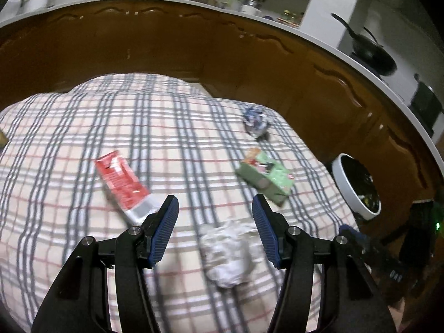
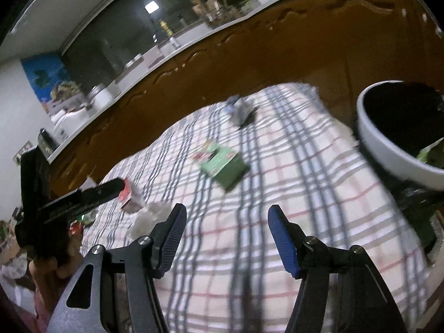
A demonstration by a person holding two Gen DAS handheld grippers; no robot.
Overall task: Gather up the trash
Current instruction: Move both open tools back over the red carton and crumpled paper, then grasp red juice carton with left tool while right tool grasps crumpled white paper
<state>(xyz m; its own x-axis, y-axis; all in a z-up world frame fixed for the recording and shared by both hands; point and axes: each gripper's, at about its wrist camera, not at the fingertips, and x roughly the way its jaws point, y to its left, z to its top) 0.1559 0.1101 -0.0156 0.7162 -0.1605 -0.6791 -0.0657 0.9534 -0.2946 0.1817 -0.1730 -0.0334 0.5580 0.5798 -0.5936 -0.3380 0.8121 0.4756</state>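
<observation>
Trash lies on a plaid cloth [image 1: 83,127]. In the left wrist view my left gripper [image 1: 215,208] is open just above a crumpled white tissue [image 1: 230,252], which lies between and below the fingers. A red and silver wrapper [image 1: 122,183] lies to its left, a green carton [image 1: 266,177] to its right, and a blue and white crumpled wrapper [image 1: 255,120] farther back. My right gripper [image 2: 227,219] is open and empty over the cloth. The green carton [image 2: 222,166] and the blue wrapper [image 2: 240,111] lie ahead of it; the tissue [image 2: 149,216] lies to its left.
A white bin with a dark liner [image 1: 358,186] stands off the cloth's right edge; it is close on the right in the right wrist view [image 2: 399,136] and holds some scraps. Brown cabinets [image 1: 194,44] and a white counter run behind. A black pan [image 1: 369,50] sits on the counter.
</observation>
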